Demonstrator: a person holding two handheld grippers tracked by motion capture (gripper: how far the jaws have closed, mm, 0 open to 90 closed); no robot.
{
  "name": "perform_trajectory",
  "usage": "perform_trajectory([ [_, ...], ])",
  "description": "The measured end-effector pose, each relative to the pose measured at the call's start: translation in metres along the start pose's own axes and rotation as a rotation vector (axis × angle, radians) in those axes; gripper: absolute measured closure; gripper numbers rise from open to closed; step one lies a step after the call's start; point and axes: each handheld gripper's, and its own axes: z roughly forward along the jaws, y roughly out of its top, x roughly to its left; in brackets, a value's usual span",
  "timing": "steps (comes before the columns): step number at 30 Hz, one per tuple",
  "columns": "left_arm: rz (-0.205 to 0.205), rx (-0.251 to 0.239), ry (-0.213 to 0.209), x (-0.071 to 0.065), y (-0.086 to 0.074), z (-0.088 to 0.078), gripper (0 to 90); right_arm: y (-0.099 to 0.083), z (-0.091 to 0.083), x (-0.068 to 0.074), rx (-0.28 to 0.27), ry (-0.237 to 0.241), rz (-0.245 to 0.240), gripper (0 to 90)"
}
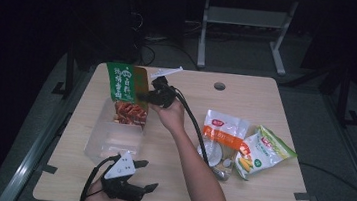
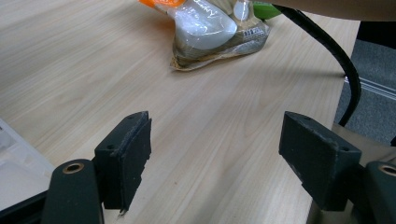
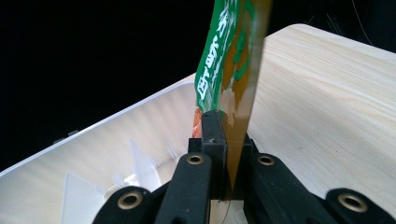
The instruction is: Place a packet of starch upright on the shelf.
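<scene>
A wooden table (image 1: 267,95) carries, at its left, a clear plastic bin (image 1: 112,136). The green snack bag (image 1: 126,92) stands upright with its red lower end inside the far part of the bin; in the right gripper view the bag (image 3: 233,60) rises edge-on above the bin wall (image 3: 93,140). The right gripper (image 1: 152,97), at the bag's right edge, has its jaws pressed together on the bag's film, seen close in the right gripper view (image 3: 227,154). Right of centre lie an orange-topped pouch (image 1: 222,130) and, touching it, a green-and-white pouch (image 1: 261,152). The left gripper (image 1: 146,176) rests near the table's front edge, just in front of the bin; its jaws stand wide apart over bare wood (image 2: 215,154), holding nothing.
</scene>
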Motion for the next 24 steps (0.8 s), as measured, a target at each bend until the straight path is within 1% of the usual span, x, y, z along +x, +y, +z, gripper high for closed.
perform_trajectory([
  [3, 0.004, 0.003, 0.0, -0.001, 0.0, 0.001, 24.7, 0.0, 0.0, 0.0, 0.003, -0.003, -0.002, 89.2],
  [5, 0.004, 0.002, -0.001, -0.001, 0.0, 0.001, 24.7, 0.001, 0.0, 0.001, 0.009, -0.004, -0.01, 86.4],
  [6, 0.006, 0.002, 0.0, -0.001, 0.0, 0.001, 24.7, 0.002, -0.001, 0.001, 0.019, 0.001, -0.005, 81.1],
  [7, 0.01, 0.003, 0.001, 0.0, 0.0, 0.001, 24.7, 0.002, -0.002, 0.001, 0.017, 0.009, -0.002, 78.3],
  [8, 0.008, 0.004, 0.002, 0.0, 0.0, 0.001, 24.7, 0.003, -0.005, 0.001, 0.018, 0.019, 0.004, 72.9],
  [10, 0.004, 0.004, -0.001, 0.0, 0.0, 0.001, 24.7, 0.004, -0.01, 0.002, 0.034, 0.036, 0.016, 66.5],
  [12, 0.005, 0.006, -0.007, 0.0, 0.0, 0.001, 24.7, 0.005, -0.017, 0.004, 0.043, 0.031, 0.004, 63.6],
  [14, 0.005, 0.006, -0.005, -0.001, 0.001, 0.002, 24.6, 0.004, -0.026, 0.005, 0.039, 0.04, 0.009, 59.7],
  [16, 0.006, 0.009, -0.006, -0.001, 0.001, 0.003, 24.6, 0.002, -0.035, 0.007, 0.047, 0.043, 0.003, 57.8],
  [17, 0.006, 0.009, -0.006, -0.001, 0.001, 0.003, 24.5, 0.002, -0.035, 0.007, 0.047, 0.043, 0.003, 57.8],
  [18, 0.008, 0.014, -0.005, -0.002, 0.001, 0.003, 24.5, 0.001, -0.04, 0.008, 0.049, 0.046, 0.002, 56.2],
  [19, 0.007, 0.012, -0.004, -0.002, 0.001, 0.004, 24.4, -0.003, -0.051, 0.009, 0.065, 0.04, -0.007, 54.0],
  [24, 0.006, 0.015, -0.002, -0.003, 0.001, 0.005, 24.1, -0.015, -0.072, 0.011, 0.078, 0.027, -0.013, 51.4],
])
